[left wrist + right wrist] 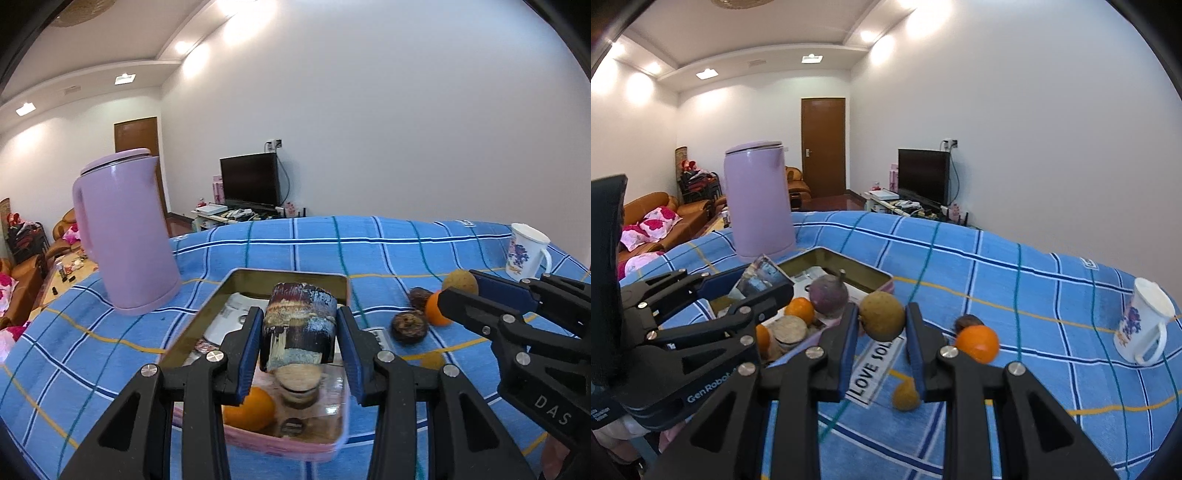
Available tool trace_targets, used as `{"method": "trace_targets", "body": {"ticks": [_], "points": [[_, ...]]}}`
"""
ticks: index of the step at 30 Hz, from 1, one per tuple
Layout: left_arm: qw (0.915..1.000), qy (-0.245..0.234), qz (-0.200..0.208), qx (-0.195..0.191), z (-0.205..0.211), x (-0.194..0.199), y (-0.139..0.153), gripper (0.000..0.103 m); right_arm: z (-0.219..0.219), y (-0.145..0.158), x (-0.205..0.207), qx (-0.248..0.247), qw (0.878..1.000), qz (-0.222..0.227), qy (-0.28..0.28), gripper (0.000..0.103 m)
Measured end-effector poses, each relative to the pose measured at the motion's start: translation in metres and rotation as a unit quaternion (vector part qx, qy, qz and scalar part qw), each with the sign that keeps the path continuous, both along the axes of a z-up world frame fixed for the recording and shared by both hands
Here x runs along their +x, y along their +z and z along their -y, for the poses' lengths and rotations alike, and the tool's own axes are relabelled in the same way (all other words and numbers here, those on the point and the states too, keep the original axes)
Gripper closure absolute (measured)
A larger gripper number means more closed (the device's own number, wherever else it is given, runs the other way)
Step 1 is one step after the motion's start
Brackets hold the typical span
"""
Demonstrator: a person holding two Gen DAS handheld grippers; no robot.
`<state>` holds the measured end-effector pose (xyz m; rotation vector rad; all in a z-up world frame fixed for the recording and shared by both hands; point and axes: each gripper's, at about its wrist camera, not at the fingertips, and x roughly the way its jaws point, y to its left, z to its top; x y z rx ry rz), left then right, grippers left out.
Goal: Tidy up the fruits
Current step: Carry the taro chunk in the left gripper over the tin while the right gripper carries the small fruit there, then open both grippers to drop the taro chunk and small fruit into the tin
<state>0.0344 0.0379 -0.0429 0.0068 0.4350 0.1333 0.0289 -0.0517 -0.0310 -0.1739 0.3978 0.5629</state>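
Observation:
My left gripper (pixel 300 334) is shut on a dark, streaked cylindrical chunk of fruit (pixel 301 325) and holds it over a rectangular tin tray (pixel 288 276). The tray holds an orange (pixel 251 408) and a round tan piece (pixel 297 376). In the right wrist view my right gripper (pixel 881 334) is shut on a round tan-brown fruit (pixel 882 315), held above the blue cloth just right of the tray (pixel 849 264). That tray holds a purple mangosteen (pixel 828 293) and oranges (pixel 801 309). An orange (pixel 977 343), a dark fruit (pixel 964 321) and a small yellowish fruit (pixel 905 397) lie on the cloth.
A lilac kettle (pixel 122 232) stands left of the tray. A white flowered mug (pixel 526 254) stands at the far right. Two dark fruits (pixel 409 326) and an orange (pixel 436 308) lie right of the tray. The blue checked cloth (pixel 369 243) covers the table, which drops off behind.

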Motion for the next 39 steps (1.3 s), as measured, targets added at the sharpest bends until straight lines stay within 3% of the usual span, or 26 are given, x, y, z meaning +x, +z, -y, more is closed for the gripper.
{"method": "trace_targets", "body": {"ticks": [29,39], "points": [[0.9963,0.079,-0.034,-0.001,-0.091,0.006,-0.005,0.061,-0.087,-0.001,0.014,-0.008,0.998,-0.016,0.063,0.075],[0.9955,0.073,-0.061,0.001,-0.098,0.015,-0.017,0.061,-0.103,-0.017,0.024,-0.015,0.997,-0.04,0.07,0.075]]}}
